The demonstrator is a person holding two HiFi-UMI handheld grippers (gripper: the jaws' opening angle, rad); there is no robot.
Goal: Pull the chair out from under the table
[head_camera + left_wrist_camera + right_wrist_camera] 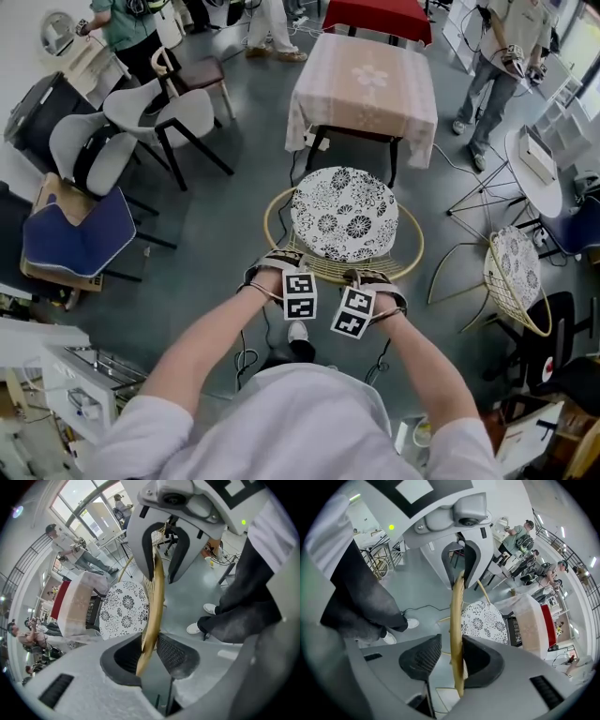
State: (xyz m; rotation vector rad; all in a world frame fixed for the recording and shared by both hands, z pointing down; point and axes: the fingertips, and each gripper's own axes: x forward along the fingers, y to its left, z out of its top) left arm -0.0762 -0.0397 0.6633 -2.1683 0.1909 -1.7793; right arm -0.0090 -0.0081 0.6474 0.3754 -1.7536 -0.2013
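The chair is a round gold wire-frame chair with a black-and-white floral cushion (344, 213). It stands on the grey floor just in front of the cloth-covered table (364, 89), not under it. Both grippers sit side by side on the near part of its back rim (323, 270). My left gripper (278, 262) straddles the gold rim (155, 597); the rim leans on one pad (126, 656) and the jaws are open round it. My right gripper (370, 278) also straddles the rim (457, 620), with a clear gap on one side, so it is open.
A second wire chair (516, 277) stands to the right, with a round white table (534, 173) behind it. White chairs (159, 108) and a blue-cushioned seat (80, 234) are to the left. People stand at the far left and far right. Cables run across the floor by my shoe (297, 333).
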